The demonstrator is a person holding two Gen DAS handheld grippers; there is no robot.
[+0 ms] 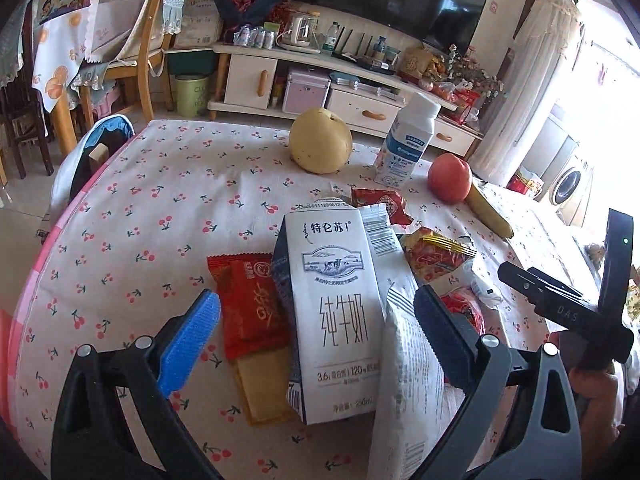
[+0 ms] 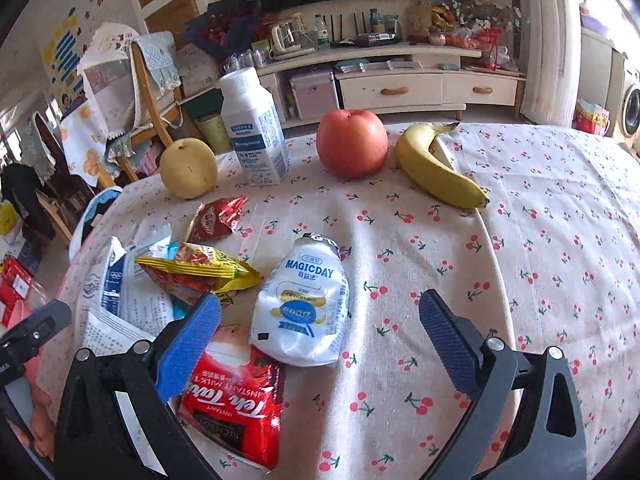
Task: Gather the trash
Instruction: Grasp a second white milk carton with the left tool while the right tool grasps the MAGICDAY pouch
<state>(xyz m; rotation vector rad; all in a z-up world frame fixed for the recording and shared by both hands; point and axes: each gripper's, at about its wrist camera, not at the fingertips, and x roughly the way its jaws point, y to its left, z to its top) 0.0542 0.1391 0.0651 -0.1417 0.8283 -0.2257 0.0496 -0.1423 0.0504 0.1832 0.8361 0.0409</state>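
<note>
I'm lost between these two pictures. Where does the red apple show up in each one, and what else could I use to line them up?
Left wrist view: the red apple sits far right on the table, touching the banana.
Right wrist view: the apple stands top centre, the banana to its right.
Shared landmark: the upright white milk bottle, left of the apple in both.

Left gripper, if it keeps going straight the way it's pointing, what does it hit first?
Most likely the milk carton, which lies on the table between the open left gripper fingers, atop other wrappers. Depth is hard to judge in this fisheye view.
</note>
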